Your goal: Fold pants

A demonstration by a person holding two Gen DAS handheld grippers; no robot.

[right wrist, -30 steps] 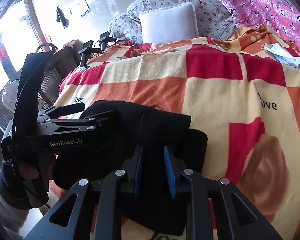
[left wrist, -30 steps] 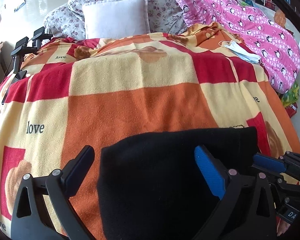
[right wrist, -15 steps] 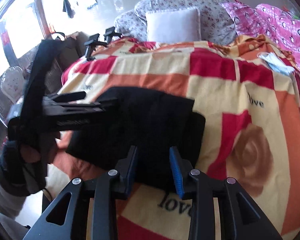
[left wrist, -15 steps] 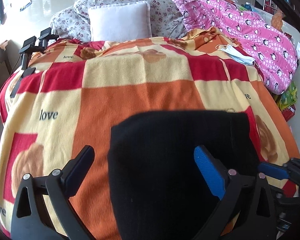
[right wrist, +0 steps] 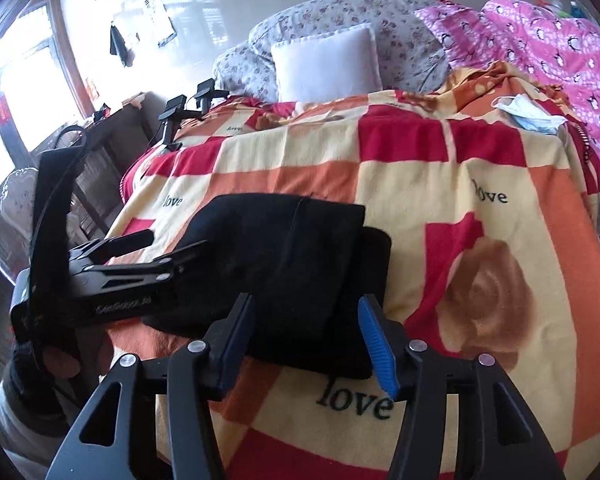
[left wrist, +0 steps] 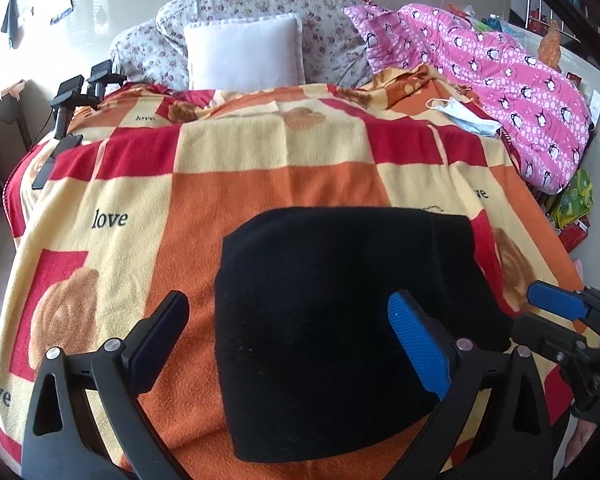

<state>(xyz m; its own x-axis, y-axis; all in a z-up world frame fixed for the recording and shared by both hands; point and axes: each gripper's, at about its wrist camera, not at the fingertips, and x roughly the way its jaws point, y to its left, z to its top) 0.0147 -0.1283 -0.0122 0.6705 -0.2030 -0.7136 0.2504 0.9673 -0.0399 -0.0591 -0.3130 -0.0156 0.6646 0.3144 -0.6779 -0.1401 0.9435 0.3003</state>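
At the bed's left edge a black clamp stand (left wrist: 74, 96) stood. My left gripper (left wrist: 288, 336) was spread wide, its pads pressing nothing, over the near part of the folded black pants (left wrist: 340, 312), which lay flat on the checked "love" blanket (left wrist: 260, 184). My right gripper (right wrist: 306, 340) had just been opening; its pads (right wrist: 374, 340) stood apart, clear of the pants' near edge. Farther right a face mask (left wrist: 466, 118) lay by the pink penguin quilt (left wrist: 500, 80).

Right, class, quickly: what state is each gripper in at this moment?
Left gripper: open, holding nothing, above the folded black pants.
Right gripper: open, jaws just been widening, nothing gripped; pants lie beyond them.
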